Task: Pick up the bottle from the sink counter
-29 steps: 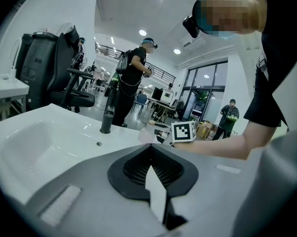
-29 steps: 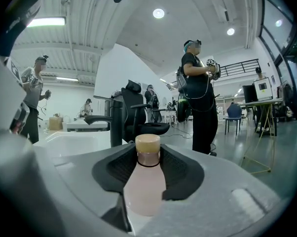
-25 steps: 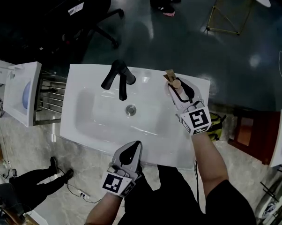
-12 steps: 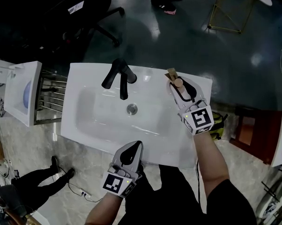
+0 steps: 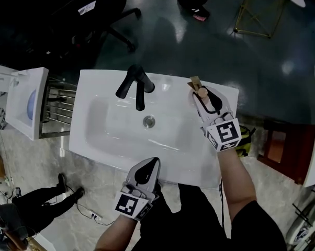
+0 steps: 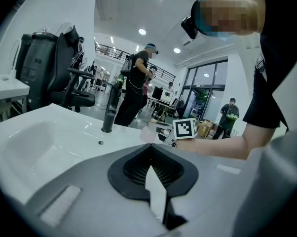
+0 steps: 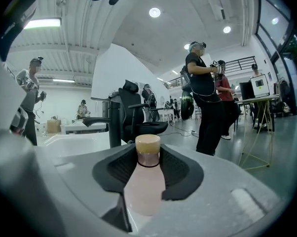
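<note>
Pink bottle [image 7: 144, 181] stands right of the black faucet [image 5: 132, 83], clamped in the right gripper [image 5: 201, 96]; a firm, straight lift should keep it upright; the left gripper [image 5: 148, 163] sits closed, empty.

a pale pink bottle [image 7: 144, 186] with a tan cap is seen upright at the back right corner of the sink counter [image 5: 170, 85], clasped between the jaws of the right gripper [image 7: 148, 157].
</note>
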Tool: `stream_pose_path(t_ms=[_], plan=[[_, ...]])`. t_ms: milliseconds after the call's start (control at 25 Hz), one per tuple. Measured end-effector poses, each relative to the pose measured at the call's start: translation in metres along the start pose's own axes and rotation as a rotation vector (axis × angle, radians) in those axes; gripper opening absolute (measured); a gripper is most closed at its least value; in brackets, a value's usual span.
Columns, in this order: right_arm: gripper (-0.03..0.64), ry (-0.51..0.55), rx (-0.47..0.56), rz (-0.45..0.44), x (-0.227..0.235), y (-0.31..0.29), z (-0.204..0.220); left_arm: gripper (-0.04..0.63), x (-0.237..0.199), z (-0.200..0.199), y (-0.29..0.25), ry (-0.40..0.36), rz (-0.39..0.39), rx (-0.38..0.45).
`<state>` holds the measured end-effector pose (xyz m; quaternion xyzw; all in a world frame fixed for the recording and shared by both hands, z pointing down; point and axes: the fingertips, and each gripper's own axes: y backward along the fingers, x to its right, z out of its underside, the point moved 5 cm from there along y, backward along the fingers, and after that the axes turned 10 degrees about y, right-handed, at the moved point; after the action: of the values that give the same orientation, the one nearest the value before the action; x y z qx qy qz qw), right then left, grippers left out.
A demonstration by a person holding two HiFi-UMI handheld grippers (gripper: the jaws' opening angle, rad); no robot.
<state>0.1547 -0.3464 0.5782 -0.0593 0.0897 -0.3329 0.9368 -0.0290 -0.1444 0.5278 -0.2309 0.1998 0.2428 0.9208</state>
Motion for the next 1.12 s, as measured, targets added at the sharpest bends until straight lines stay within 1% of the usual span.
stream_pose_path(t_ms=[360, 680, 920, 1120], plan=[[0.138, 0.005, 0.004, 0.001, 0.0, 0.01, -0.012, 0.003, 0.004, -0.004, -0.001, 0.001, 0.008, 0.016], [0.138, 0.006, 0.022, -0.014, -0.007, 0.026, -0.041, 0.003, 0.011, -0.016, 0.008, -0.019, 0.015, 0.051], [0.138, 0.002, 0.013, -0.025, -0.017, 0.042, -0.06, 0.003, 0.021, -0.028, 0.019, -0.035, 0.02, 0.094], [0.138, 0.017, 0.012, -0.039, -0.026, 0.054, -0.073, 0.003, 0.03, -0.03, 0.027, -0.042, 0.028, 0.113]])
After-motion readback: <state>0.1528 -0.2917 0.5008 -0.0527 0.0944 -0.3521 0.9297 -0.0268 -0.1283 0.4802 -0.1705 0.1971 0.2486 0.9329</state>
